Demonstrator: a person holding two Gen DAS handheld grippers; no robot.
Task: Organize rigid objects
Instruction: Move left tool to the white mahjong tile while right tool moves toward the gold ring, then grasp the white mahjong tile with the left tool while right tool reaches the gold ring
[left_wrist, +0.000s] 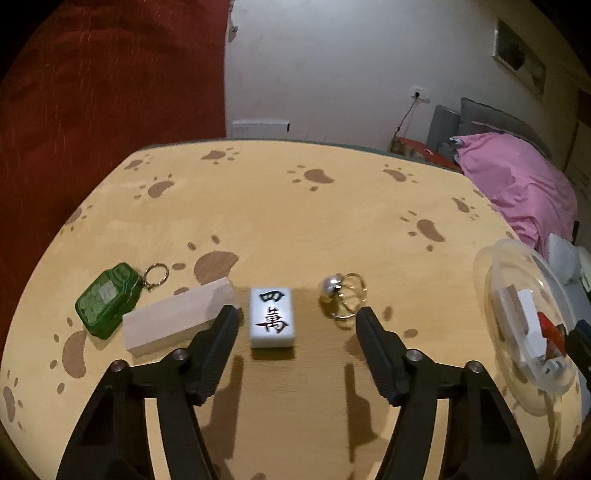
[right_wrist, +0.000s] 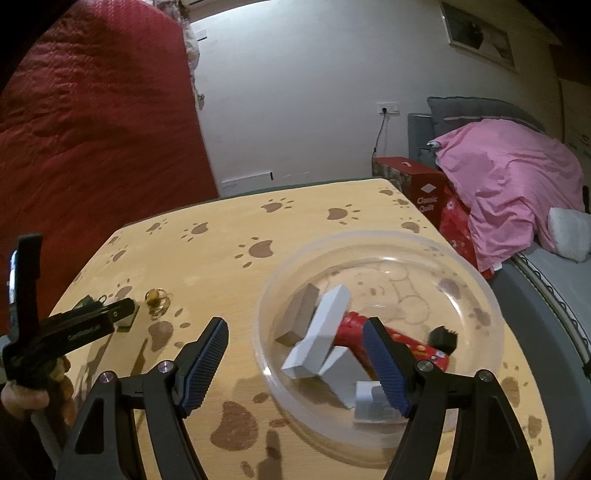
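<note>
White mahjong tile (left_wrist: 272, 317), long axis pointing away.

Paw-print table (left_wrist: 295, 221) carries a green keychain (left_wrist: 107, 304), wood block (left_wrist: 177, 319), mahjong tile (left_wrist: 272, 317), ring charm (left_wrist: 341, 295) — plus clear bowl (right_wrist: 380, 243) at right.

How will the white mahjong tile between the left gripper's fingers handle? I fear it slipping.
The white mahjong tile looks glossy, so probably slick against the fingers. A rigid block lying flat, it likely won't roll or tip. The left gripper stands open around it.
</note>
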